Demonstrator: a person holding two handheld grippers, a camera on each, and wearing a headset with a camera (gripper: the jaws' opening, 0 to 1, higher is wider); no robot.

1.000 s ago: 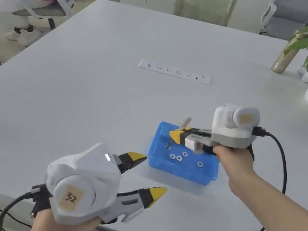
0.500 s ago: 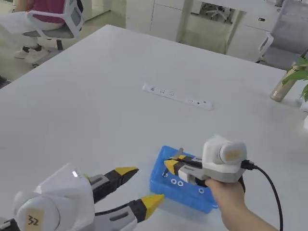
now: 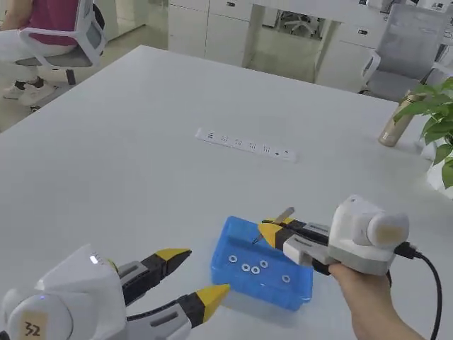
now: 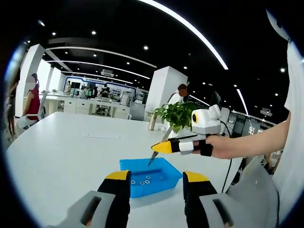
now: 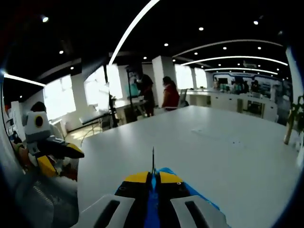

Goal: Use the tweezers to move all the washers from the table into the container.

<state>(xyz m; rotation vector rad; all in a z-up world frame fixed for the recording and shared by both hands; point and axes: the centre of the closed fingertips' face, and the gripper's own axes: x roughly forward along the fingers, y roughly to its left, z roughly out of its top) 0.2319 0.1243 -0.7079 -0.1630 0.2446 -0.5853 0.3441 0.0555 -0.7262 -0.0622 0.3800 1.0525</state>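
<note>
A shallow blue container (image 3: 297, 290) sits on the white table near its front edge, with several small washers (image 3: 249, 266) lying in it; it also shows as the blue container (image 4: 164, 165) in the left gripper view. My right gripper (image 3: 267, 231) is shut on a pair of metal tweezers (image 3: 282, 215), held above the container's far right side. The tweezers' thin tip (image 5: 153, 160) sticks up between the yellow jaws of the right gripper (image 5: 152, 177). My left gripper (image 3: 192, 274) hangs open just left of the container, nothing between its jaws; the left gripper (image 4: 156, 176) frames the container.
A white power strip (image 3: 245, 144) lies flat across the middle of the table (image 3: 106, 149). A bottle (image 3: 393, 120) and a green plant (image 3: 433, 117) stand at the far right. An office chair (image 3: 62, 44) with a seated person is beyond the far left corner.
The head camera has tilted up, showing more of the room. My right gripper has lifted the tweezers a little and drawn back to the right over the container. The left gripper stays open.
</note>
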